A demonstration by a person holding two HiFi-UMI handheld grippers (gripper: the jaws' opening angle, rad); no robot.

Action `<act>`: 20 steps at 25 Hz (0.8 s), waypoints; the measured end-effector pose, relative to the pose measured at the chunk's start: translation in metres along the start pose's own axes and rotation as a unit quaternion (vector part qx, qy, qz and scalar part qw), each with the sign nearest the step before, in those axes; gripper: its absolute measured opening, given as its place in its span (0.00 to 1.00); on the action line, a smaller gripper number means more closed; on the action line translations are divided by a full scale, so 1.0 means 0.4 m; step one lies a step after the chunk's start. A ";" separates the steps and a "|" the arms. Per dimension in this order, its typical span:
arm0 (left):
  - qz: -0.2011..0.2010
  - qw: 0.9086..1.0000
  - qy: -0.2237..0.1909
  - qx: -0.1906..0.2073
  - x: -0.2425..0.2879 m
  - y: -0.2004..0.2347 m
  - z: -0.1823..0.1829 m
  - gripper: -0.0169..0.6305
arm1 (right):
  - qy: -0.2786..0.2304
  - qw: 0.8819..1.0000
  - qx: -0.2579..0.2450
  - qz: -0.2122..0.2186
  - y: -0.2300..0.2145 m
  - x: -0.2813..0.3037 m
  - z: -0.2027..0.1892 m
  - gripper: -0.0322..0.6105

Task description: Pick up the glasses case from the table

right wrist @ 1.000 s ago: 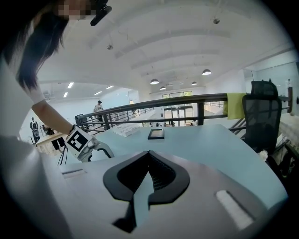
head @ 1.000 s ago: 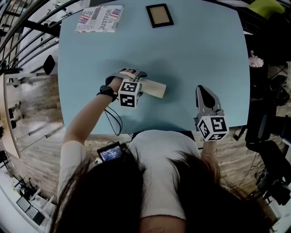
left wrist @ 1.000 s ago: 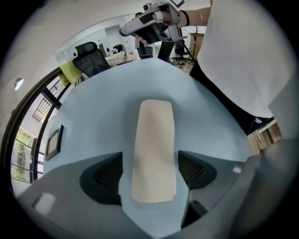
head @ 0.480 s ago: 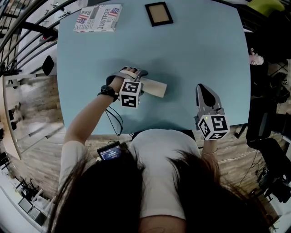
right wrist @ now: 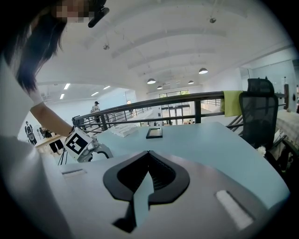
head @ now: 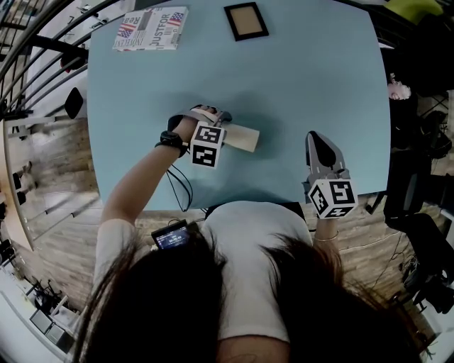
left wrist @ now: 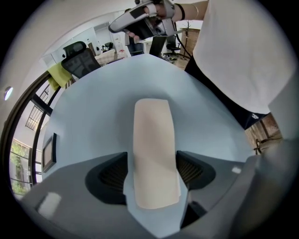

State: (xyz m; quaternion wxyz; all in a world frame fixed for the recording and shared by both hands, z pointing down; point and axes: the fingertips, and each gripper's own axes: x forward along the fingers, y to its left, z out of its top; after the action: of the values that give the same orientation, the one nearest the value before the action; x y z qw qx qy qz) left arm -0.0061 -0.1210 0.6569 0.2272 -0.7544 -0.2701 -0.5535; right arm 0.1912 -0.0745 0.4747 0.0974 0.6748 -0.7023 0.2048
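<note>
The beige glasses case (head: 241,137) lies flat on the light blue table (head: 305,78), near its front edge. My left gripper (head: 221,133) points steeply down over the case's left end. In the left gripper view the case (left wrist: 152,149) runs lengthwise between the two dark pads (left wrist: 110,175). The jaws are closing, and a thin strip of table still shows beside the left pad. My right gripper (head: 316,140) hovers at the table's front right, apart from the case. Its jaws (right wrist: 149,161) are shut with nothing between them.
A printed booklet (head: 152,28) and a small dark picture frame (head: 246,21) lie at the table's far edge. Black railings run along the left. A black office chair (right wrist: 257,112) stands off the table's right side.
The left gripper has rolled slightly over the case. The case and the right gripper have stayed put.
</note>
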 end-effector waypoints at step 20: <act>-0.023 1.000 0.007 -0.011 0.004 -0.014 -0.001 0.54 | -0.002 1.000 0.010 -0.007 -0.017 -0.004 -0.011 0.05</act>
State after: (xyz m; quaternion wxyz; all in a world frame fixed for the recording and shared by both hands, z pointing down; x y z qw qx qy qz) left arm -0.0096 -0.1168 0.6588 0.2075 -0.7467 -0.2798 -0.5667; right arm 0.1976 -0.0714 0.4790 0.0910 0.6810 -0.6956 0.2099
